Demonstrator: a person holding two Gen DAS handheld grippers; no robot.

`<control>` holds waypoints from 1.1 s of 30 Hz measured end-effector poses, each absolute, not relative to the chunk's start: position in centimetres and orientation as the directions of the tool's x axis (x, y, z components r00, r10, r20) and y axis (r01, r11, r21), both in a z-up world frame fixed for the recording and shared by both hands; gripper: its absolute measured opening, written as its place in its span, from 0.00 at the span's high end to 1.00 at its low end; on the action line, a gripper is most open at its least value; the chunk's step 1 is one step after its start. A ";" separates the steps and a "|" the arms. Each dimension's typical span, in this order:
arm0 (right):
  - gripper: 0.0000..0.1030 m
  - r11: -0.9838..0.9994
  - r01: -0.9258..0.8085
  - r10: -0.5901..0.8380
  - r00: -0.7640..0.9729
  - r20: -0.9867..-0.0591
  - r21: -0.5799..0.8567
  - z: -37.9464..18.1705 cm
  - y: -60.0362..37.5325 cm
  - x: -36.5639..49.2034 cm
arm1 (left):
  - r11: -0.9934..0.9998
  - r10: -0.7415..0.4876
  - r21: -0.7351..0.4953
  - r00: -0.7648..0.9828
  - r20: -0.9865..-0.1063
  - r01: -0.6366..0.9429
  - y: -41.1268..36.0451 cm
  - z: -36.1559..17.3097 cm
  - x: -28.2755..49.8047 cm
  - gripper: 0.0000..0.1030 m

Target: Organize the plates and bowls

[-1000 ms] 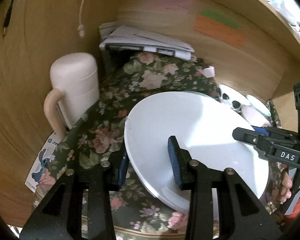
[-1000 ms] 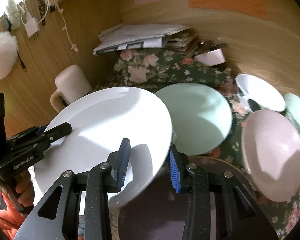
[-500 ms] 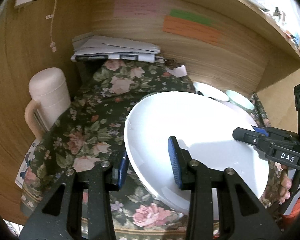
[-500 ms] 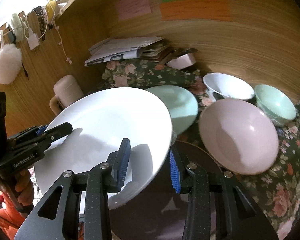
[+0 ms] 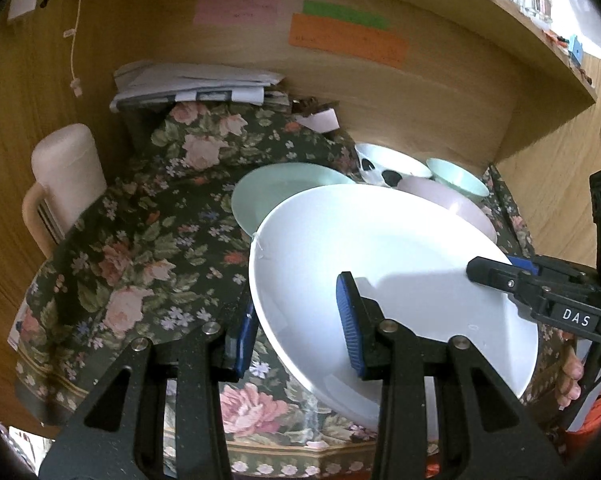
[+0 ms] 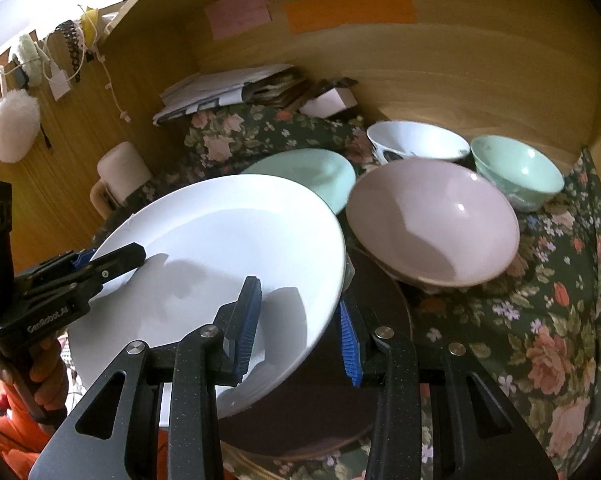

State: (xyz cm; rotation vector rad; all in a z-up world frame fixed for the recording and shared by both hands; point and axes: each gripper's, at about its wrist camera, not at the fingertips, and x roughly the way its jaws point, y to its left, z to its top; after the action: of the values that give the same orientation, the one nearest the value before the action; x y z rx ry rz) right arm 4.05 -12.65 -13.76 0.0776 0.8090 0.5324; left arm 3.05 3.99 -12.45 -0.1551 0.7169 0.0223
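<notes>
A large white plate (image 5: 400,264) (image 6: 220,248) hangs tilted above the floral tablecloth (image 5: 140,248), held at opposite rims. My left gripper (image 5: 296,328) is shut on its left rim, and my right gripper (image 6: 296,332) is shut on its right rim. Each gripper shows at the edge of the other's view, clamped on the plate. Behind it lie a mint plate (image 6: 308,168), a pink bowl (image 6: 432,216), a white patterned bowl (image 6: 412,140) and a mint bowl (image 6: 516,172). A dark brown plate (image 6: 324,400) lies below the white one.
A pale pink lidded mug (image 5: 66,176) stands at the left by the wooden side wall. A stack of papers (image 5: 196,84) and a small white box (image 6: 328,100) sit at the back under the shelf. A person's hand (image 6: 40,368) holds the left gripper's handle.
Both grippers have carried the white plate sideways to the right across the table. The mug slid left in view, and the mint plate and bowls now sit closer behind the plate.
</notes>
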 end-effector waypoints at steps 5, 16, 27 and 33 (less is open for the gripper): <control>0.68 0.869 -0.409 0.478 0.552 -0.683 0.277 -14.8 -13.2 4.2 | 0.987 -0.043 -0.141 0.733 -0.678 -0.072 3.5 -13.5 3.3 0.63; 0.68 0.879 -0.370 0.463 0.522 -0.716 0.299 -17.2 -13.6 4.2 | 0.986 -0.057 -0.149 0.690 -0.721 -0.074 3.0 -15.9 3.6 0.63; 0.68 0.891 -0.325 0.448 0.510 -0.734 0.318 -18.3 -14.7 4.4 | 0.985 -0.093 -0.167 0.663 -0.742 -0.049 2.0 -17.6 4.3 0.63; 0.68 0.891 -0.324 0.446 0.501 -0.741 0.317 -18.7 -14.9 4.8 | 0.984 -0.102 -0.174 0.654 -0.750 -0.046 2.0 -18.2 4.7 0.64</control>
State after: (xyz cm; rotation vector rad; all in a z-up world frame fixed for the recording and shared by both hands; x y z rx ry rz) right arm 4.79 -14.92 -18.71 0.1426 0.9363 0.4674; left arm 4.67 2.03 -18.17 -0.1844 0.8588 -0.0320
